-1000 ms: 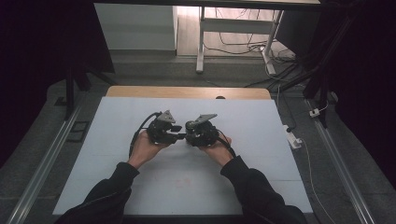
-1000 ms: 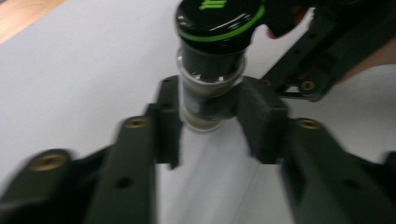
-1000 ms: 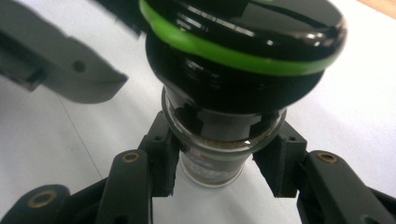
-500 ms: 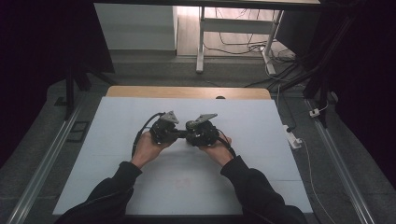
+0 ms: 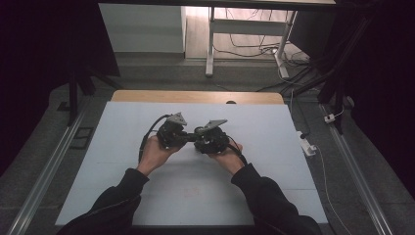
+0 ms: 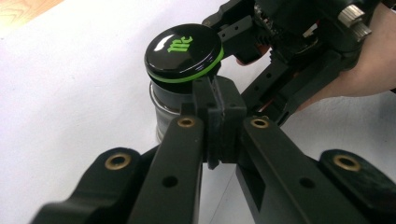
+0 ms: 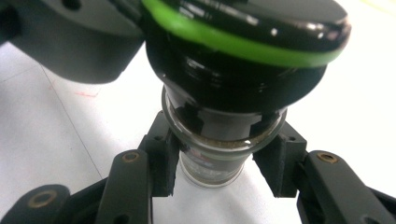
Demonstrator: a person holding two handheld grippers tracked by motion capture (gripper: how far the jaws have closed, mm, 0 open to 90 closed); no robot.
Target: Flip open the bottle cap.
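My right claw (image 7: pixel 219 172) clamps the upright glass jar (image 7: pixel 212 161); its glossy black green-ringed lid (image 6: pixel 183 51) sits at twelve o'clock from my left claw (image 6: pixel 219 116), whose jaws have just closed together.

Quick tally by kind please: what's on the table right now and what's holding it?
Glass jars: 1
Black lids with a green ring: 1
Grippers: 2, left gripper and right gripper
Total: 4

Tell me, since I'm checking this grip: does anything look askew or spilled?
Nothing spilled. The jar sits in the right gripper, and its black cap sits slightly tilted beside the shut left gripper.
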